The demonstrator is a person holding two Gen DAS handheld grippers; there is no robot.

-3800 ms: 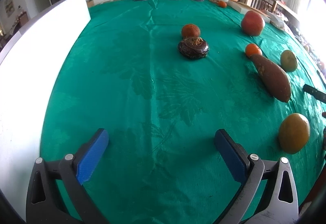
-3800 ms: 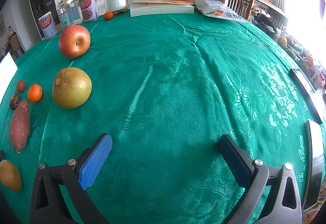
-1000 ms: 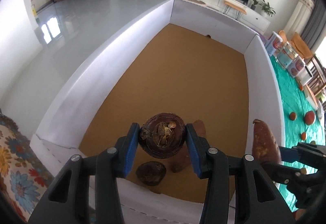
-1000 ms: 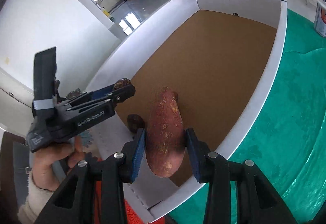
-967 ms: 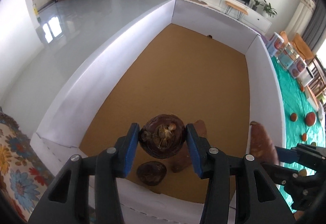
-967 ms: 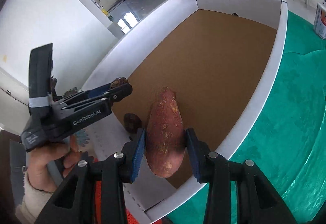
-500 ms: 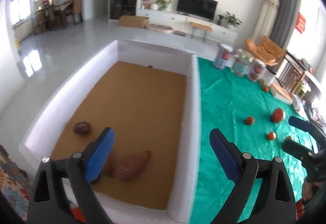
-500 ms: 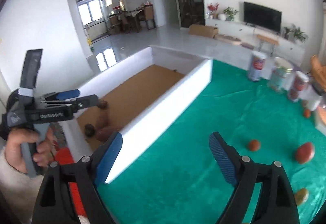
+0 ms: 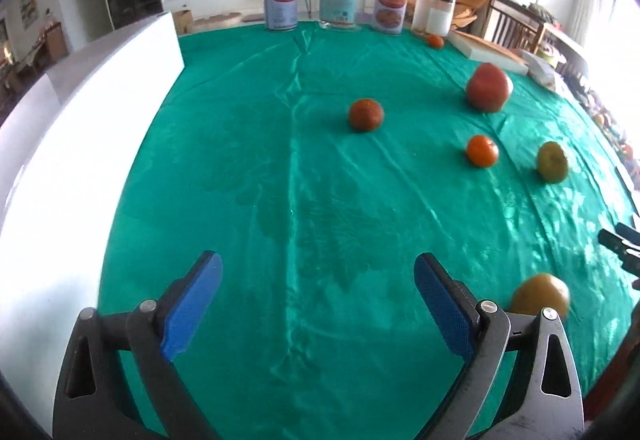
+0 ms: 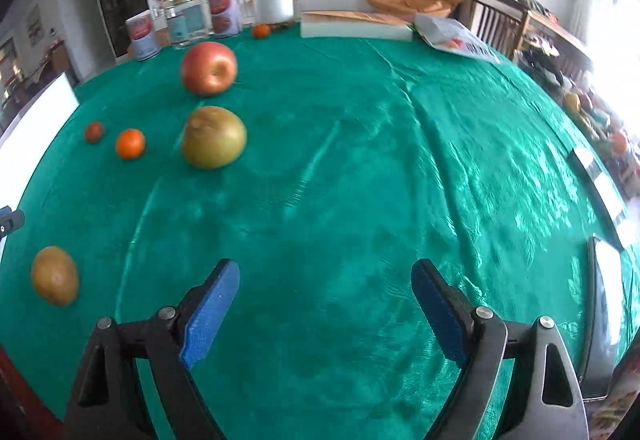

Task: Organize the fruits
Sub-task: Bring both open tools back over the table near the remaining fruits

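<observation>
Left wrist view: sits behind left gripper [image 9: 316,304], angled down across green tablecloth [image 9: 280,180], facing far edge with tins [image 9: 281,5]; white box wall [image 9: 80,120] along table's left edge.

Right wrist view: behind right gripper [image 10: 325,302], same downward tilt, facing same far edge, placed further toward right edge.

Shared: apple [image 9: 489,87] [image 10: 209,69], tangerine [image 9: 482,151] [image 10: 130,144], pear [image 9: 552,162] [image 10: 214,137], tins [image 10: 224,13], tablecloth [image 10: 360,160].
</observation>
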